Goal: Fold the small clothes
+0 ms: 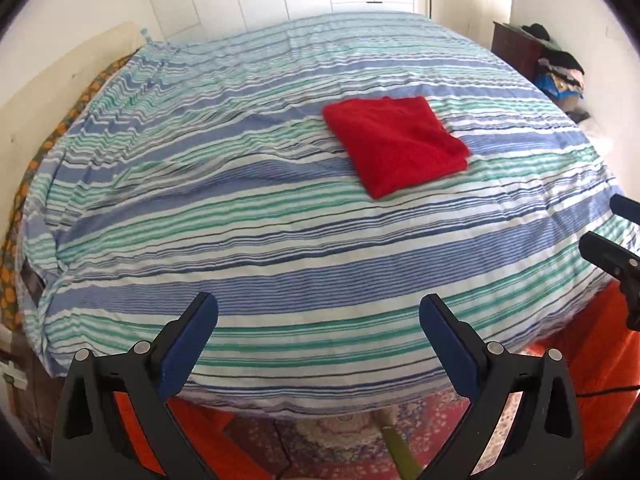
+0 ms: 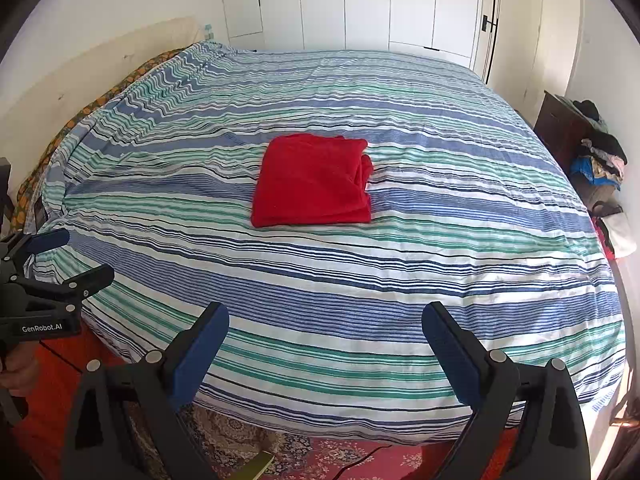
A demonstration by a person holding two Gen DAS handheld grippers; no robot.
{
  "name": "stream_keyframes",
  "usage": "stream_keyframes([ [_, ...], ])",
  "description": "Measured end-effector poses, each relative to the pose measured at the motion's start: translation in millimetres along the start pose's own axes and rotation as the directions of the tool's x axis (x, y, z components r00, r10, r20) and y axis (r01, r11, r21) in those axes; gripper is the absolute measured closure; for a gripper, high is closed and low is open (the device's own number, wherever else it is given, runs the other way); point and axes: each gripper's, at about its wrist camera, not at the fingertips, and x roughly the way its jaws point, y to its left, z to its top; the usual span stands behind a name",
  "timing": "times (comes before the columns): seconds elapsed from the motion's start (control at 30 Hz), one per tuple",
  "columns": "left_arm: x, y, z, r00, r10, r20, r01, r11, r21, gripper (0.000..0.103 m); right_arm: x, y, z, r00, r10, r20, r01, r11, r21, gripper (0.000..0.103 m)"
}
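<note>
While it lies folded into a flat, roughly square packet near the middle of the striped bedsheet (image 2: 400, 280), the red garment (image 2: 312, 184) shows 1 bunched, layered edge on its right side in the right wrist view. Only 1 garment rests on the bed. Both of the 2 claws hang over the near edge of the bed, well apart from it: the left gripper (image 1: 318, 312) and the right gripper (image 2: 325, 320) each stand spread wide, holding nothing between their blue pads.
</note>
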Motion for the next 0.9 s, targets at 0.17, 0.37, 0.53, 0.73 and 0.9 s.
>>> stream_keyframes([
  [0.17,-12,3,-14,0.999,-0.038,-0.017,0.038,0.999,-0.023,0.002,-19,20,0,0.999,0.015,-0.045,-0.016,0.999,-0.036,0.006],
  [0.37,-11,-1,-20,0.994,-0.089,-0.066,0.087,0.996,-0.03,0.002,-30,32,-11,0.996,-0.028,-0.083,0.02,0.996,-0.087,0.001],
  [0.53,-14,-7,-19,0.993,-0.098,-0.07,0.098,0.995,-0.011,0.002,-30,36,-14,0.994,-0.053,-0.095,0.043,0.994,-0.101,0.001],
  [0.73,-22,-5,-17,0.994,-0.093,-0.054,0.092,0.995,-0.022,0.002,-39,42,-8,0.995,-0.066,-0.069,0.058,0.992,-0.116,0.001],
  [0.9,-24,-8,-15,0.995,-0.082,-0.052,0.082,0.997,-0.017,0.002,-45,40,-5,0.996,-0.076,-0.049,0.07,0.992,-0.107,0.001],
])
